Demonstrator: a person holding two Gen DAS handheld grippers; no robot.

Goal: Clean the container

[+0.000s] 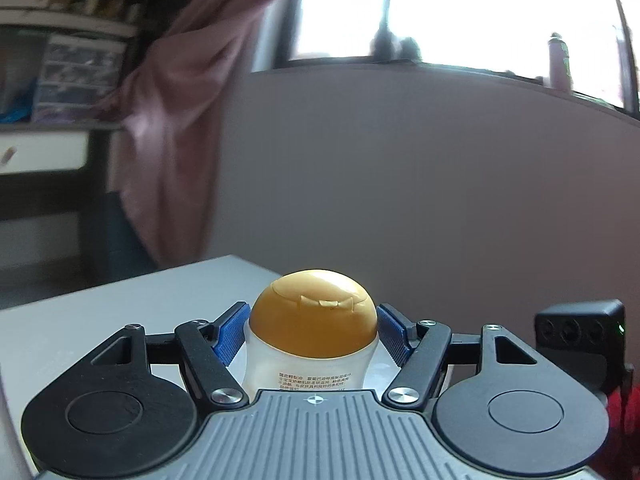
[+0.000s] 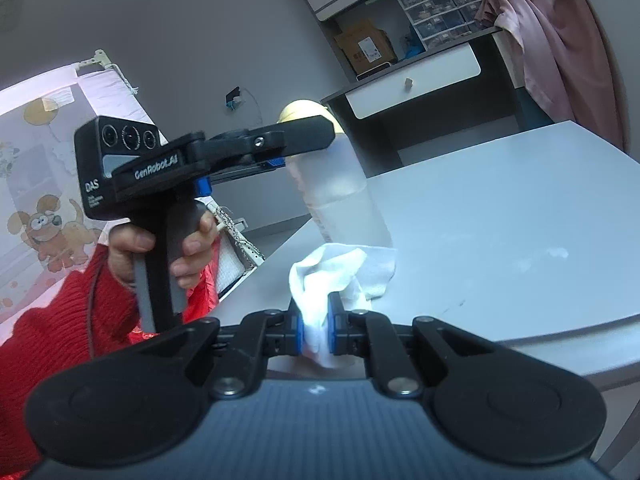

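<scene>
A translucent white bottle (image 2: 340,184) with a rounded yellow flip cap (image 1: 314,312) stands upright on the white table (image 2: 500,220). My left gripper (image 1: 312,330) is shut on the bottle just below the cap, blue pads (image 1: 230,332) on both sides. It also shows in the right wrist view (image 2: 280,140), held by a hand in a red sleeve. My right gripper (image 2: 316,330) is shut on a white cloth (image 2: 336,276). The cloth touches the bottle's base.
A few pale smears (image 2: 556,254) lie on the table to the right. A dark shelf unit with a white drawer (image 2: 412,80) and a pink curtain (image 2: 560,40) stand behind the table. A grey partition (image 1: 420,180) rises beyond the bottle.
</scene>
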